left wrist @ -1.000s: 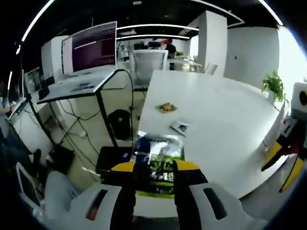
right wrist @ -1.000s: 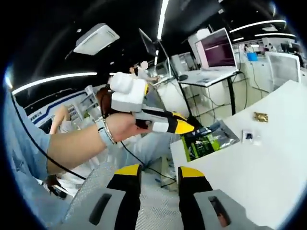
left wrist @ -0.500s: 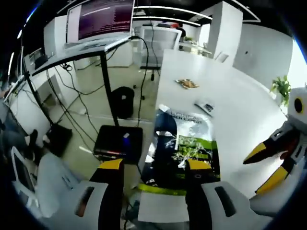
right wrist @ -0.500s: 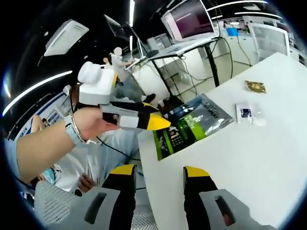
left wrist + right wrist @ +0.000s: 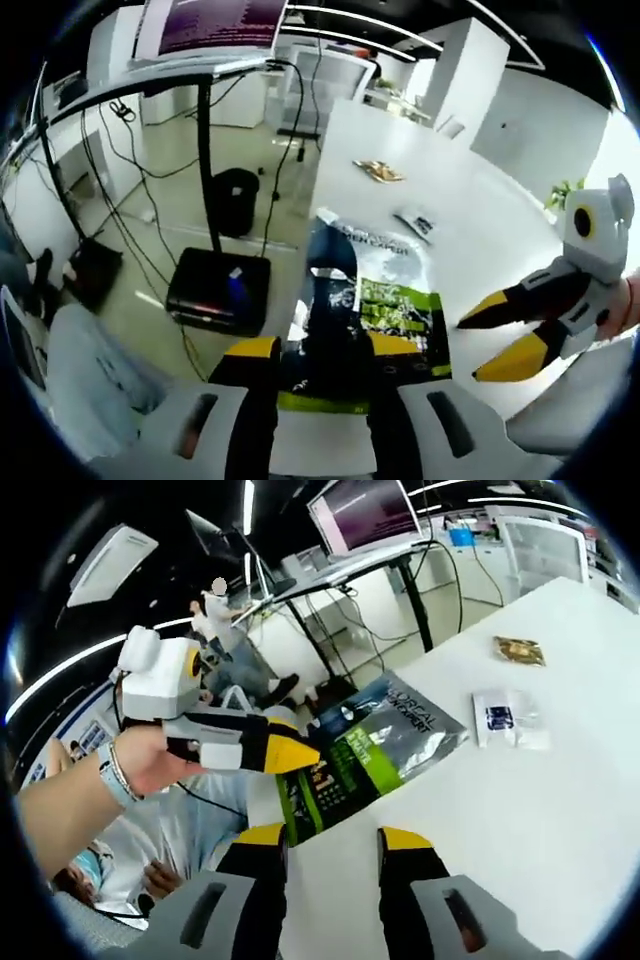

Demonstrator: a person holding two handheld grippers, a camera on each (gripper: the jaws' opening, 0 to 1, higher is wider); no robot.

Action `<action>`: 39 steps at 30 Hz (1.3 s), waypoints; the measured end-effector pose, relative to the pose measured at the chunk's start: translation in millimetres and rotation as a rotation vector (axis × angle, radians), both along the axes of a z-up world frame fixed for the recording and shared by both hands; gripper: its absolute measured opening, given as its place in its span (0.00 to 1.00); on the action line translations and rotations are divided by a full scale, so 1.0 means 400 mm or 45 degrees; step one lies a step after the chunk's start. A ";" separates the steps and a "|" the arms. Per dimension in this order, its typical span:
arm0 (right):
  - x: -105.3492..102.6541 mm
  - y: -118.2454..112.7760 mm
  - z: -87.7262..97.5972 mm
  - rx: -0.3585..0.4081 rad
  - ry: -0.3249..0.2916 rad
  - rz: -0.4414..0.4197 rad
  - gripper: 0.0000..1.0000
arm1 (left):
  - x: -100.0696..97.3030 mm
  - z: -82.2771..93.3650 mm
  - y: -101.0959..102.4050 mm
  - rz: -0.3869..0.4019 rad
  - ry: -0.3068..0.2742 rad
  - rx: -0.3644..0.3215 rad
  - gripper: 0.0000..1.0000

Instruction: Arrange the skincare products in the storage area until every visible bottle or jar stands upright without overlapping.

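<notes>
Each handheld gripper is built from a white moulded body ending in two black jaws capped with yellow tips. On the left gripper, a dark oval slot is set into the white shell behind each jaw. The same slots are seen on the right gripper. Seen from the side in the left gripper view, the right gripper's jaws are long yellow wedges with black bases on a white housing. A thin band is worn on the wrist of the hand holding the left gripper.
</notes>
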State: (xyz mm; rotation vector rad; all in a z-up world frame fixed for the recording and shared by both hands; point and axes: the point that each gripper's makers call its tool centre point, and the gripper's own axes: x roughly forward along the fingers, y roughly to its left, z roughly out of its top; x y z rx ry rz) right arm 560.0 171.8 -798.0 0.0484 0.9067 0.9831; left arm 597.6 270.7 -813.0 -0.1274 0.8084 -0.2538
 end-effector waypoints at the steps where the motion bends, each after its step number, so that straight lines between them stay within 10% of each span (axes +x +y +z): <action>1: 0.002 0.001 -0.003 -0.009 -0.018 0.002 0.27 | 0.000 0.001 0.000 -0.001 -0.003 0.008 0.26; 13: 0.017 -0.002 -0.012 -0.037 -0.040 -0.001 0.18 | -0.030 0.008 -0.013 -0.132 -0.027 0.219 0.02; 31: 0.025 -0.028 -0.038 -0.095 0.058 -0.107 0.00 | -0.069 0.006 -0.060 0.063 0.040 -0.189 0.00; 36: 0.006 -0.028 0.014 -0.055 0.009 -0.075 0.00 | -0.099 0.016 -0.067 0.059 -0.011 -0.210 0.00; 39: 0.001 -0.037 0.058 -0.011 -0.024 -0.076 0.00 | -0.100 0.071 -0.074 0.118 -0.114 -0.384 0.00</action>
